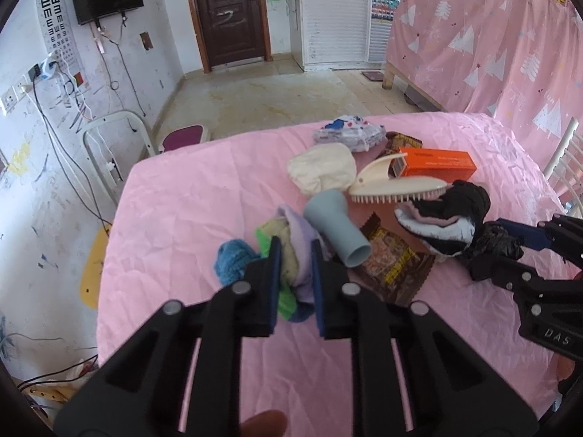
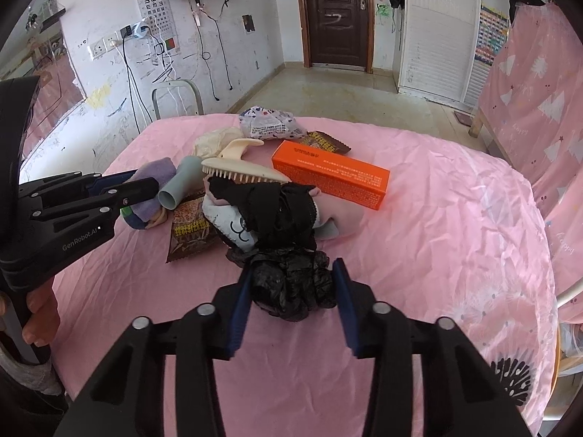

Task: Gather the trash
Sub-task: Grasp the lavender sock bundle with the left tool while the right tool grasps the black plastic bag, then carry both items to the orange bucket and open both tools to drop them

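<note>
Left wrist view shows my left gripper (image 1: pixel 296 255) clamped on the bundled socks (image 1: pixel 297 255) at centre, with a blue yarn ball (image 1: pixel 233 260) hidden from the other; right wrist view shows my right gripper (image 2: pixel 291 284) squeezing the black bag (image 2: pixel 291 280). Two brown wrappers (image 2: pixel 191 225), one orange box (image 2: pixel 331 178).

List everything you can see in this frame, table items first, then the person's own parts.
sock bundle: one, lilac, green and cream, table's near left
blue sock: one, beside the bundle
grey tube: one, table middle
snack wrappers: two, brown, middle and far side
brush: one, cream, middle
orange box: one, behind the brush
black cloth: one, middle
black bag: one, crumpled, near edge
cream cloth: one, far left
printed packet: one, white, far edge
left gripper: shut on the sock bundle
right gripper: pads against the black bag
</note>
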Demonstrator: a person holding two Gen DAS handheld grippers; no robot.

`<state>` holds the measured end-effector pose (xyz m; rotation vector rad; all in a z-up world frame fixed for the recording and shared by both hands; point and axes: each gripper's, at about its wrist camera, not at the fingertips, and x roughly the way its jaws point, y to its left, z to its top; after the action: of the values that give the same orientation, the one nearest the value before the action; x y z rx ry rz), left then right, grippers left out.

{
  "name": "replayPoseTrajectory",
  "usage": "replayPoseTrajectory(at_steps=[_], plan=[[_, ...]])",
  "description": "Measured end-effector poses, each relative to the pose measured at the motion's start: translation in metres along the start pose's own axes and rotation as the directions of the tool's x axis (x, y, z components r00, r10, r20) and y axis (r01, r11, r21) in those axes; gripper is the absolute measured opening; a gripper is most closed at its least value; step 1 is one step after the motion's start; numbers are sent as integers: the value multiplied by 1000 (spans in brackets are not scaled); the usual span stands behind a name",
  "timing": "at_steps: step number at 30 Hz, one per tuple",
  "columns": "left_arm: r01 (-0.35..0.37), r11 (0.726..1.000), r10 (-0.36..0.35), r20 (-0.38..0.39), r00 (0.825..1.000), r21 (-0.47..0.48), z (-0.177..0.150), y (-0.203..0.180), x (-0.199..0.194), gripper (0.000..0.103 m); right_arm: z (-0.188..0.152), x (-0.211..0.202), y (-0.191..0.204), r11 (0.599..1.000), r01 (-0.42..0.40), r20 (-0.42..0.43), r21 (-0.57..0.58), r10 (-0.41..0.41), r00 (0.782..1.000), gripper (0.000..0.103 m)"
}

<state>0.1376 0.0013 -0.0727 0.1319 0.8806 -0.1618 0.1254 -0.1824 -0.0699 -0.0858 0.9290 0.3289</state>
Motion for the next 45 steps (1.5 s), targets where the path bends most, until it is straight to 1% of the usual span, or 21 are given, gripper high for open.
replayPoseTrajectory(at_steps=[1, 4, 14, 15, 17, 18, 20, 23, 29, 32, 38, 45], plan=[[2, 1000, -2, 3, 1000, -6, 0, 1, -1, 14, 0, -2, 0, 1000, -1, 4, -2, 1, 1000, 27], [6, 1000, -6, 13, 1000, -20, 1, 3, -7, 14, -2, -8, 1, 1000, -3, 19, -7, 3, 1000, 25], [8, 1000, -7, 98, 995, -6, 7, -8, -47, 14, -2, -47, -8, 1000, -10, 103, 1, 10, 995, 25], [15, 1000, -14, 110, 994, -3, 8, -10, -53, 14, -3, -53, -11, 1000, -9, 117, 3, 9, 993, 25], [50, 999, -50, 136, 989, 2, 11, -14, -64, 14, -5, -64, -18, 1000, -10, 137, 10, 9, 991, 25], [60, 998, -60, 152, 986, 6, 13, -17, -70, 14, -3, -68, -15, 1000, -8, 145, 13, 6, 989, 25], [94, 995, -96, 183, 978, 18, 14, -23, -80, 14, -4, -79, -21, 1000, -2, 169, 20, -1, 986, 25], [126, 991, -131, 218, 967, 36, 17, -32, -92, 14, -4, -94, -27, 999, 10, 199, 33, -16, 980, 25], [207, 975, -221, 265, 939, 81, 27, -58, -113, 14, -7, -114, -50, 997, 38, 237, 70, -54, 970, 25], [221, 969, -244, 282, 928, 111, 30, -71, -120, 14, -13, -126, -68, 994, 54, 255, 95, -77, 964, 25], [224, 959, -268, 292, 918, 175, 40, -112, -127, 14, -26, -143, -102, 986, 82, 275, 145, -120, 954, 25], [236, 938, -305, 281, 910, 254, 52, -169, -128, 14, -51, -156, -151, 969, 105, 281, 222, -166, 945, 25]])
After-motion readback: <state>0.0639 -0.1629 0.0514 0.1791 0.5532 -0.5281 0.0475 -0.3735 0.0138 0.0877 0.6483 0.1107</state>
